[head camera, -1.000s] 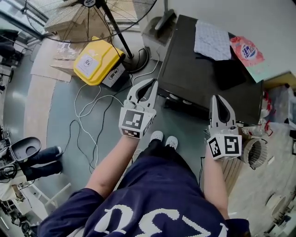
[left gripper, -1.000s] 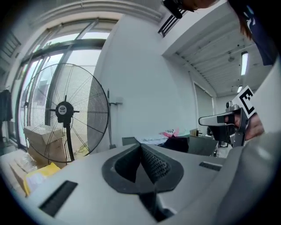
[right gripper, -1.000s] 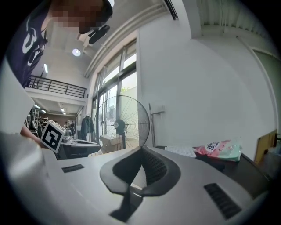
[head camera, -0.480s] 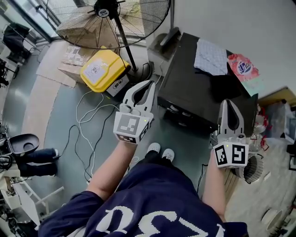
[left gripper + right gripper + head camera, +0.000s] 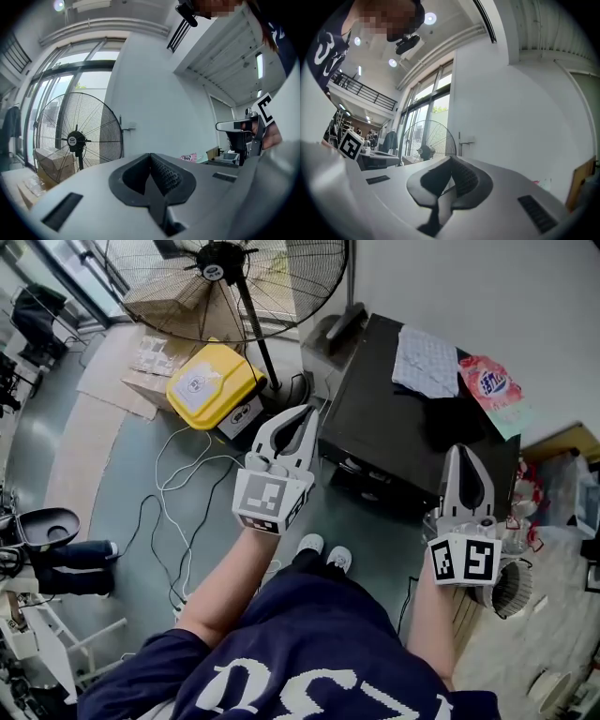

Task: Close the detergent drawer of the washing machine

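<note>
The black washing machine (image 5: 412, 418) stands ahead of me, seen from above in the head view. A white cloth (image 5: 427, 362) and a pink detergent bag (image 5: 489, 385) lie on its top. Its front panel (image 5: 361, 470) shows only as a thin strip, and I cannot make out the drawer. My left gripper (image 5: 307, 412) is shut and empty, just off the machine's near left corner. My right gripper (image 5: 462, 452) is shut and empty over the machine's front right edge. The left gripper (image 5: 150, 155) and the right gripper (image 5: 451, 159) both point level at the white wall.
A tall pedestal fan (image 5: 225, 268) stands left of the machine, with a yellow case (image 5: 204, 379) and cardboard (image 5: 112, 371) beside it. White cables (image 5: 178, 484) trail over the floor. A small round fan (image 5: 511, 592) sits at the right. The person's shoes (image 5: 323, 554) are below.
Both grippers have risen, staying shut and empty. The head view has tilted, so the fan and the machine's top show more fully.
</note>
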A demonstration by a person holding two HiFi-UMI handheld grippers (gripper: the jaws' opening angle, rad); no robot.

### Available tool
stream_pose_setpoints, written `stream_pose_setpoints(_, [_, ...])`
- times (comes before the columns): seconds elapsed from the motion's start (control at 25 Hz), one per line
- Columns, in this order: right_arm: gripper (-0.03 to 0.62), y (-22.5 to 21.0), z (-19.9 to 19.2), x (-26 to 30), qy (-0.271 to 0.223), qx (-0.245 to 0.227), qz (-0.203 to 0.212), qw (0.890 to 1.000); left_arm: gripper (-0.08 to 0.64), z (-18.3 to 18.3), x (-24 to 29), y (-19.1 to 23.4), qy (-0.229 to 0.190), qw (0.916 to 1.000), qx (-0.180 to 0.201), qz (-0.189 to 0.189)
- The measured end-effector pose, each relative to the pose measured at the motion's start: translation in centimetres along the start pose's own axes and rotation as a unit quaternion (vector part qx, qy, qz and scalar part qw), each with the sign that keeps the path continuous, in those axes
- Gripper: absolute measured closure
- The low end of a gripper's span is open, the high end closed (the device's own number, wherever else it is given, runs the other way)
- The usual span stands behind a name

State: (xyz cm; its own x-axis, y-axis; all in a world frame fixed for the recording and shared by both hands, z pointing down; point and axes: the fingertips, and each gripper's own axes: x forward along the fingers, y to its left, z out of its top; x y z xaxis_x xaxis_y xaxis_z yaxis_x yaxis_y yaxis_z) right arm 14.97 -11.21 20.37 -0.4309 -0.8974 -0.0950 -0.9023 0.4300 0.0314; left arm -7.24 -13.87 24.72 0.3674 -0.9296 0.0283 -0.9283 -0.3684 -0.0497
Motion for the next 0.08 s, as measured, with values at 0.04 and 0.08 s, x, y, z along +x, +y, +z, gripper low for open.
stream_pose_setpoints(0.04, [0.578,0.02,0.11,-0.06,-0.002,0.002,0.001,1.0,0.54,0.03,-0.04,-0.09,0.0,1.0,0.0,0.0])
stream_pose_setpoints(0.08, [0.578,0.05,0.23,-0.12,-0.003,0.003,0.001,1.0,0.54,0.07,-0.09,-0.18,0.0,1.0,0.0,0.0])
